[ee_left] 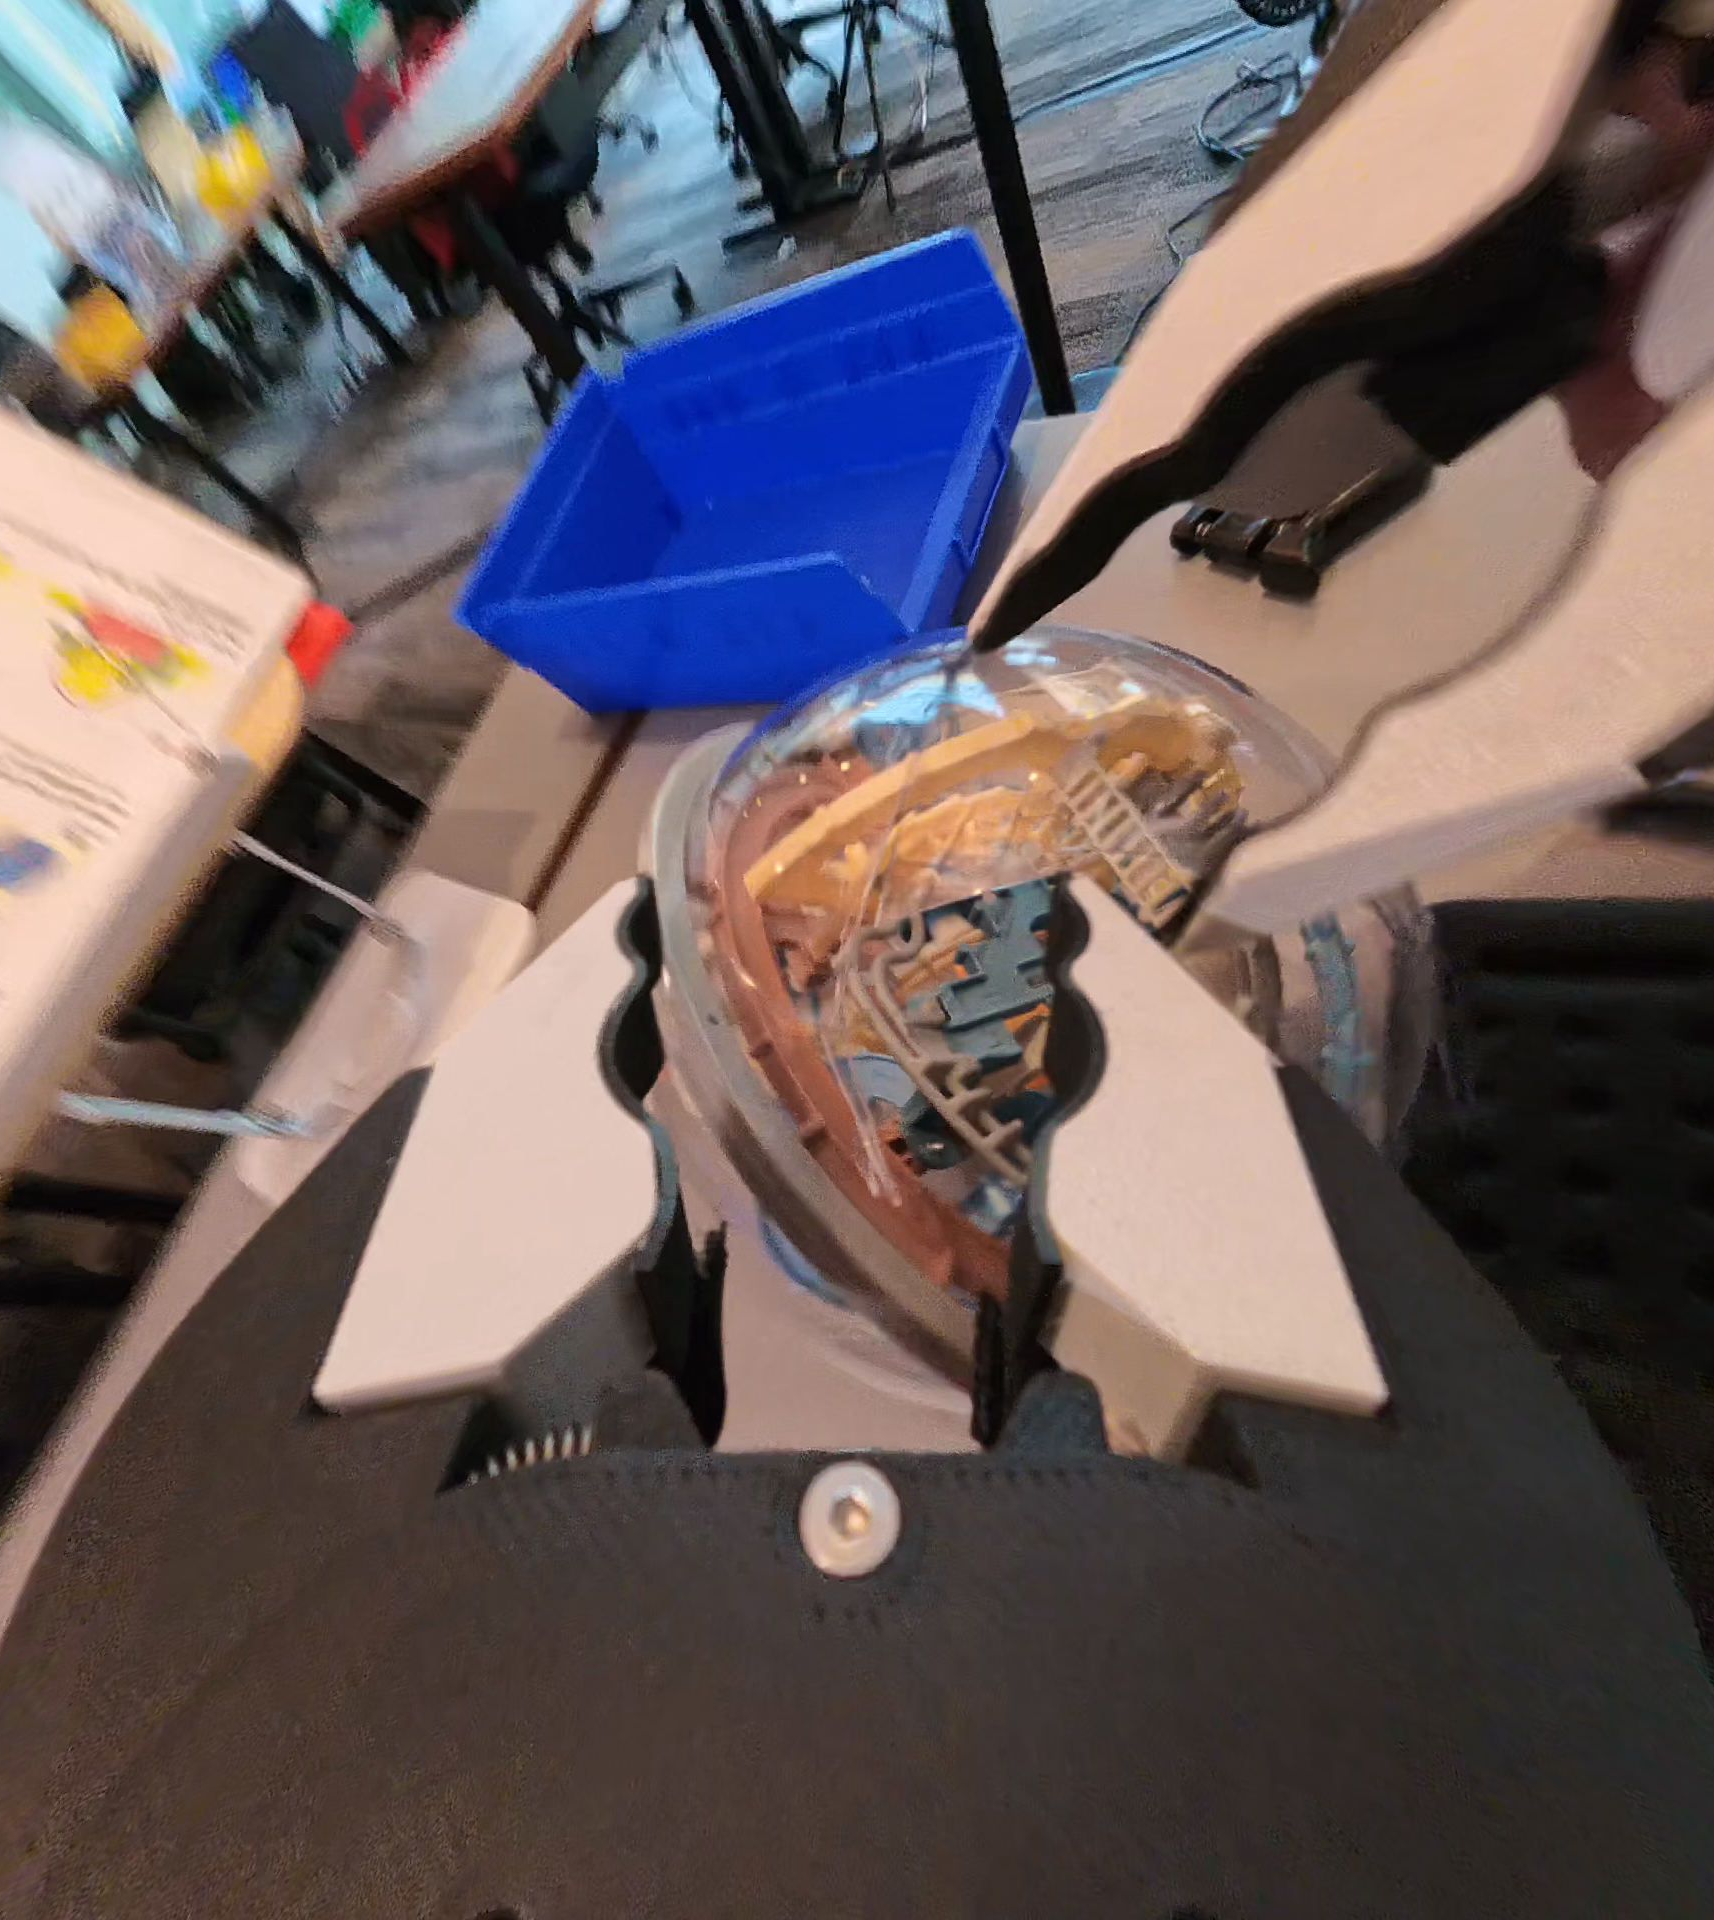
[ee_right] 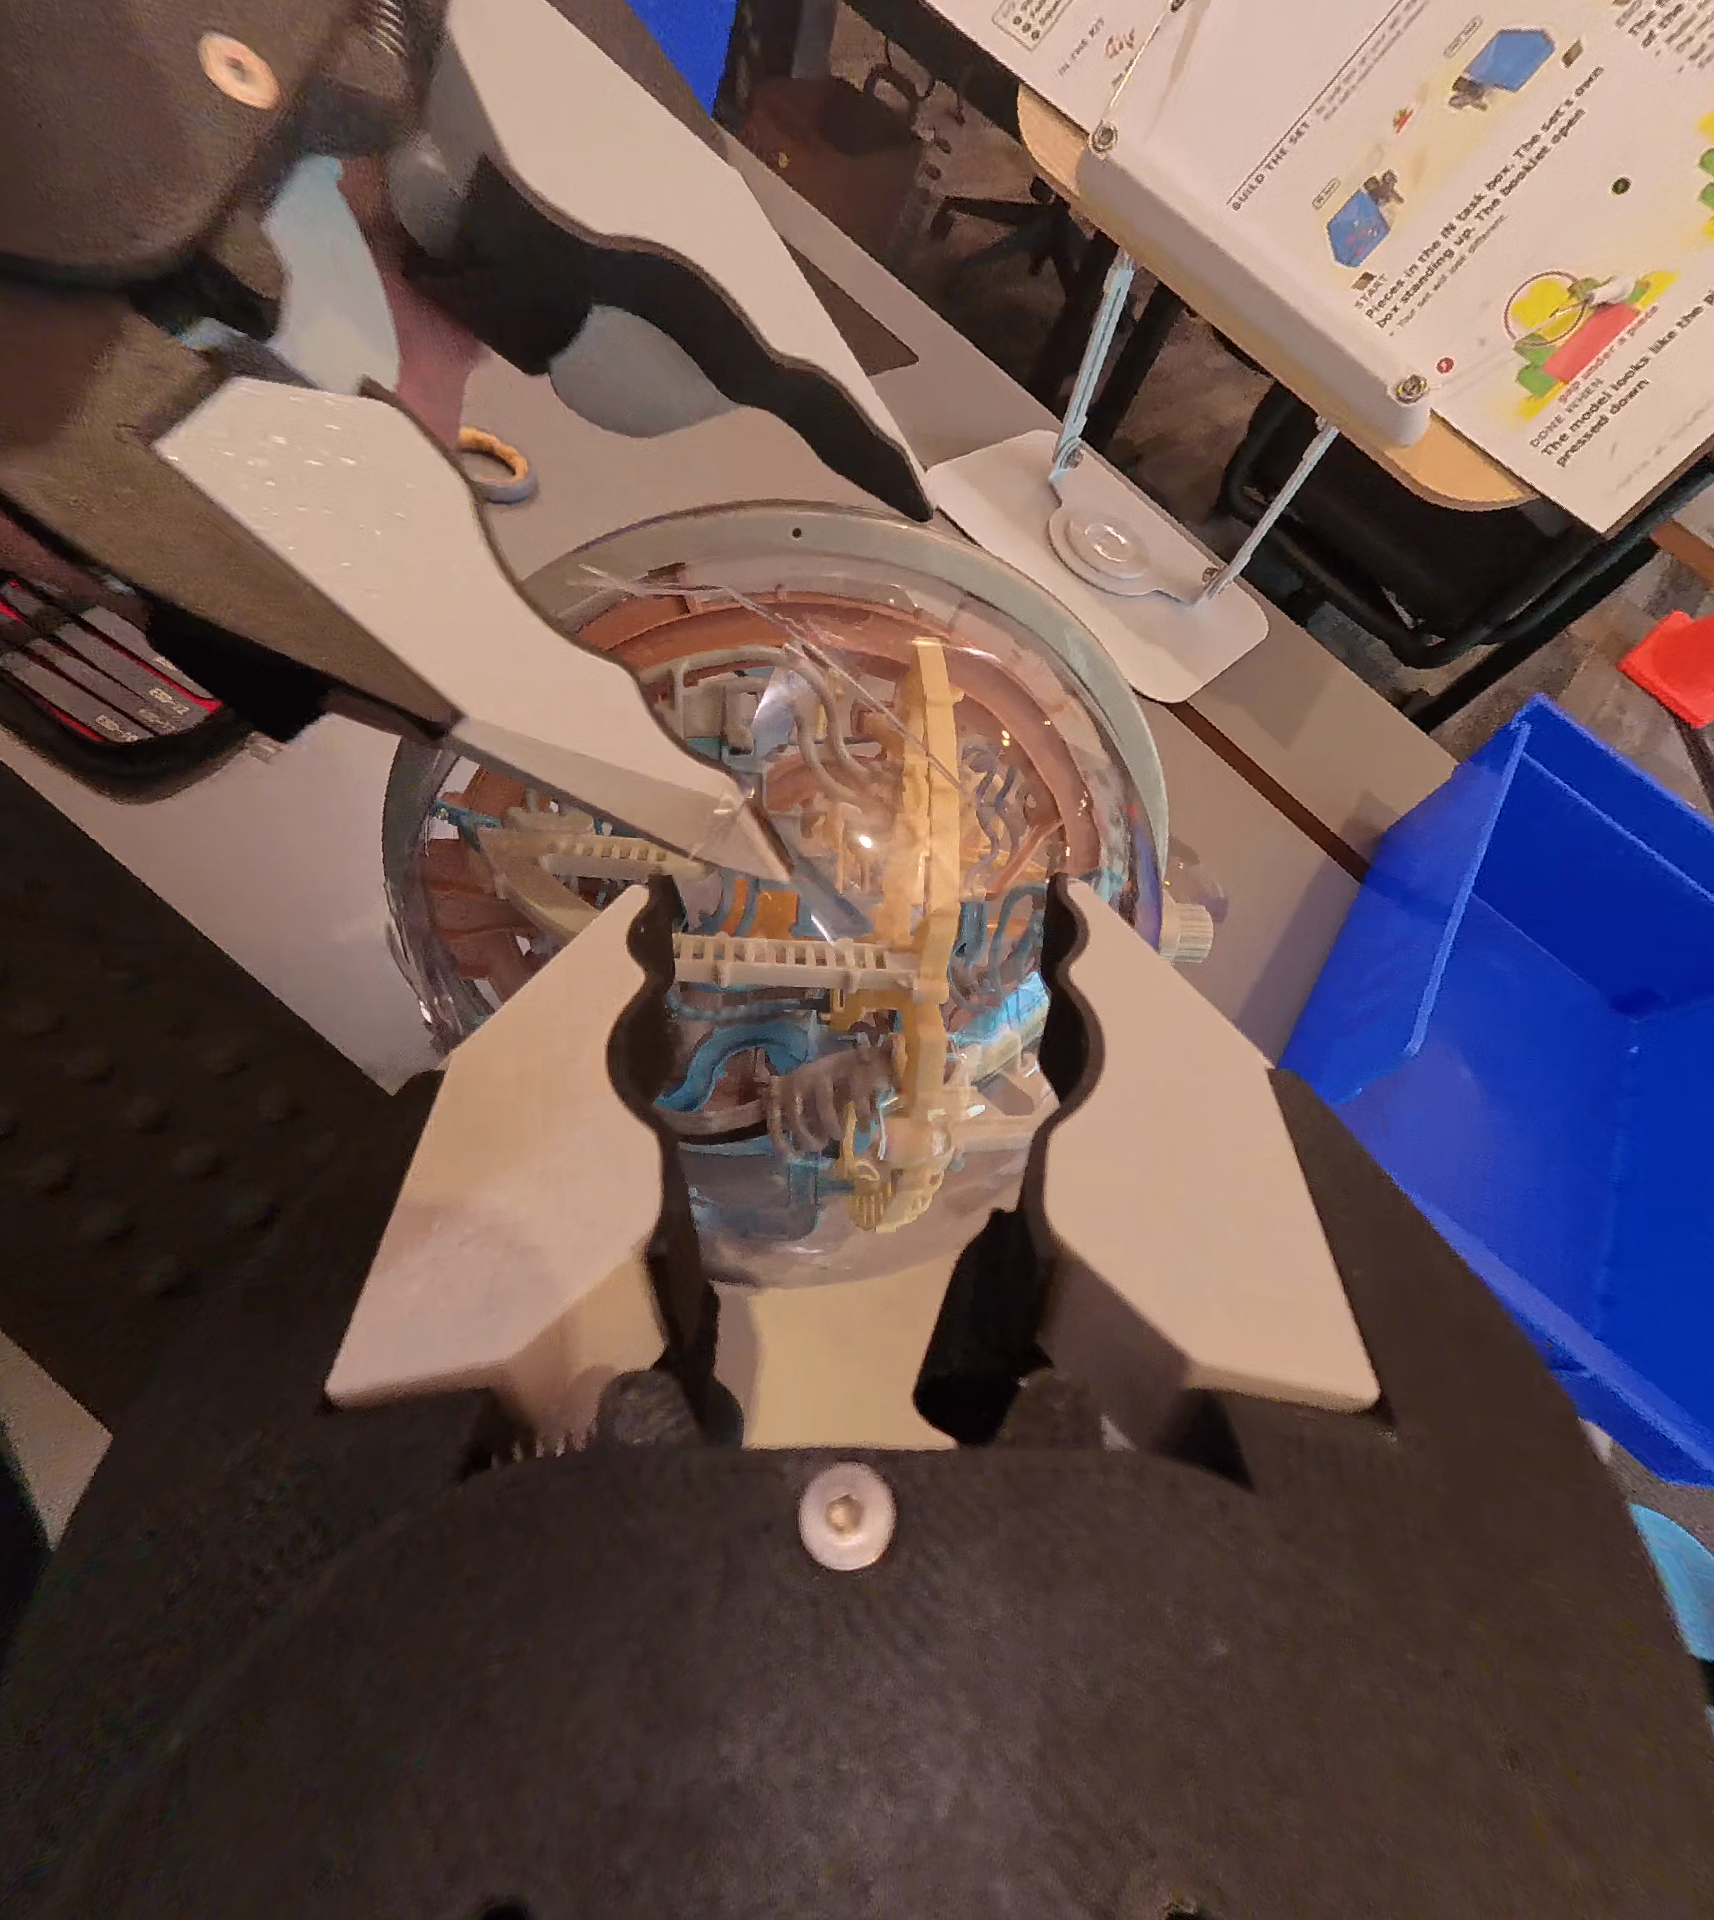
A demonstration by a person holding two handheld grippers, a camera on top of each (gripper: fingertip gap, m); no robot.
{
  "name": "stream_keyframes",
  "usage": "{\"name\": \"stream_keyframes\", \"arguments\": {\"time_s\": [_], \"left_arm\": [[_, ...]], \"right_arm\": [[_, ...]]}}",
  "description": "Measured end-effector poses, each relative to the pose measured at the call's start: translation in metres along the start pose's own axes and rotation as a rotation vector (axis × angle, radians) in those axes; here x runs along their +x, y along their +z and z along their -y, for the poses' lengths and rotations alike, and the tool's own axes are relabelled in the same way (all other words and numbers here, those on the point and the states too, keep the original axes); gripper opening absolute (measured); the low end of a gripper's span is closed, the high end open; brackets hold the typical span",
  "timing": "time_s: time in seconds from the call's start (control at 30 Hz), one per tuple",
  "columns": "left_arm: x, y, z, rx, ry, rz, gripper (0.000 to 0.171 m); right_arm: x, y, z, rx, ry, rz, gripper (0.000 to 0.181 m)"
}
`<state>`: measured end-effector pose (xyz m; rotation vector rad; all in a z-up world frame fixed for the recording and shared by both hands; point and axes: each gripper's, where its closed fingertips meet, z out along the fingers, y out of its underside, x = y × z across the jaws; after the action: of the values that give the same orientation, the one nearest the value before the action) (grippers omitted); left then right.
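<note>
A clear plastic maze ball (ee_left: 884, 883) with tan, brown and blue tracks inside and a grey ring around it sits between both grippers over a grey table (ee_left: 479, 821). My left gripper (ee_left: 853, 914) has both pads against the ball's sides. In the right wrist view the ball (ee_right: 884, 831) lies between the pads of my right gripper (ee_right: 858, 904), which press on its dome. The left gripper (ee_right: 853, 691) comes in from the upper left there, with its tips on the ring and dome. The right gripper (ee_left: 1107, 769) comes in from the upper right in the left wrist view and touches the dome.
A blue bin (ee_left: 759, 499) stands just beyond the ball and shows at the right in the right wrist view (ee_right: 1611, 1091). An instruction board (ee_right: 1455, 208) on a wire stand (ee_right: 1092, 540) rises behind. A black dotted mat (ee_right: 105, 987), a black case (ee_right: 74, 665) and a black clip (ee_left: 1248, 540) lie nearby.
</note>
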<state>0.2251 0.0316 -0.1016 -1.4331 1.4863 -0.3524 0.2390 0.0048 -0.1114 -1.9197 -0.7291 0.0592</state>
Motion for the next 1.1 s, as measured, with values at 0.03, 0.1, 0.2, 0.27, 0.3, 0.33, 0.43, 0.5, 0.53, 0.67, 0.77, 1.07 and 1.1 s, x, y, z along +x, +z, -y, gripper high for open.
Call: {"name": "stream_keyframes", "arguments": {"time_s": [0.03,0.1,0.2,0.27,0.3,0.33,0.43,0.5,0.53,0.67,0.77,1.07,1.1], "left_arm": [[-0.003,-0.004,0.005,0.015,0.096,0.045,0.069],[0.008,-0.007,0.013,0.033,0.28,0.001,0.067],[0.012,-0.002,0.02,0.035,0.526,-0.015,0.051],[0.022,0.004,0.019,0.027,0.637,-0.109,0.036],[0.025,0.007,0.015,0.003,0.692,-0.142,0.022],[0.024,0.011,0.013,-0.021,0.729,-0.153,0.017],[0.02,0.019,0.016,-0.048,0.808,-0.142,0.01],[0.015,0.024,0.025,-0.054,0.832,-0.096,0.004],[0.012,0.027,0.024,-0.082,0.861,-0.065,0.003],[0.01,0.033,0.031,-0.128,0.874,-0.057,0.0],[0.014,0.036,0.037,-0.152,0.896,-0.055,0.0],[0.014,0.039,0.038,-0.241,0.951,-0.041,0.0],[0.014,0.04,0.038,-0.243,0.96,-0.037,0.0]], "right_arm": [[0.001,-0.001,0.001,0.019,-0.005,0.018,0.064],[0.004,-0.001,-0.001,0.044,-0.019,0.047,0.055],[0.001,-0.002,0.003,0.104,0.0,0.131,0.053],[0.005,0.001,0.0,0.086,-0.021,0.116,0.053],[0.006,0.002,-0.001,0.078,-0.029,0.117,0.054],[0.008,0.003,-0.002,0.071,-0.028,0.118,0.057],[0.015,0.004,-0.005,0.063,0.007,0.13,0.061],[0.019,0.002,-0.004,0.067,0.028,0.122,0.062],[0.019,0.001,-0.002,0.068,0.048,0.125,0.061],[0.029,0.003,-0.007,0.02,0.085,0.044,0.068],[0.033,0.008,-0.008,0.038,0.126,0.024,0.063],[0.045,0.01,-0.006,0.083,0.151,0.005,0.037],[0.046,0.01,-0.005,0.079,0.146,-0.003,0.037]]}}
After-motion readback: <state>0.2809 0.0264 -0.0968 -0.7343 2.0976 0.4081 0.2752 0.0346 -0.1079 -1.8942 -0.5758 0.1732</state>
